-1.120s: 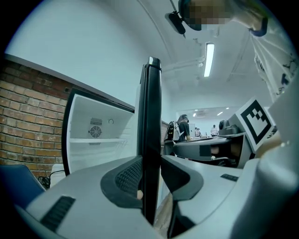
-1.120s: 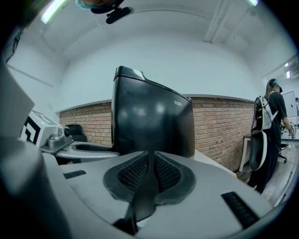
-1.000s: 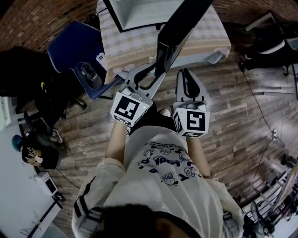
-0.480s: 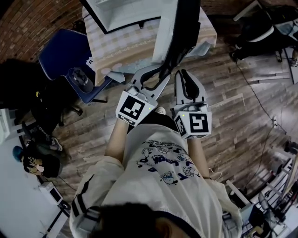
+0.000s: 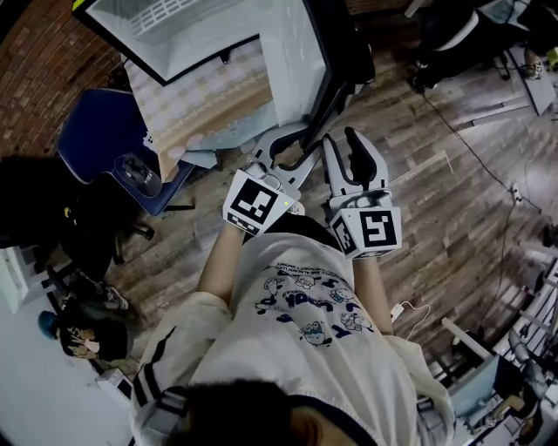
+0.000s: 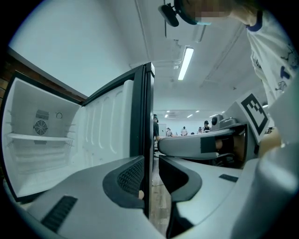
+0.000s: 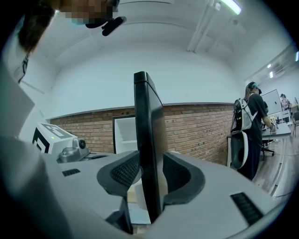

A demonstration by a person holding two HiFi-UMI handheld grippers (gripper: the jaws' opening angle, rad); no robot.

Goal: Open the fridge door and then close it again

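A small fridge [image 5: 174,26] stands on a cloth-covered table, its white inside [image 6: 42,140] showing. The fridge door [image 5: 336,52] is swung out toward me, black outside and white inside. My left gripper [image 5: 288,144] is shut on the door's free edge [image 6: 140,116]; its jaws [image 6: 150,172] have just been closing on it. My right gripper [image 5: 342,139] is just to the right of the left one. Its jaws have just been opening. The door's black edge [image 7: 145,116] stands between the right gripper's pads [image 7: 150,172] with a slit on each side.
A blue chair [image 5: 96,139] with a dark object on its seat stands left of the table [image 5: 209,104]. Cables run over the wood floor [image 5: 471,139]. A black chair [image 5: 453,35] is at the upper right. A person with a backpack [image 7: 252,126] stands far right.
The door has swung further open, and both grippers have come back toward me with it. The right gripper's fingers, together before, now stand apart.
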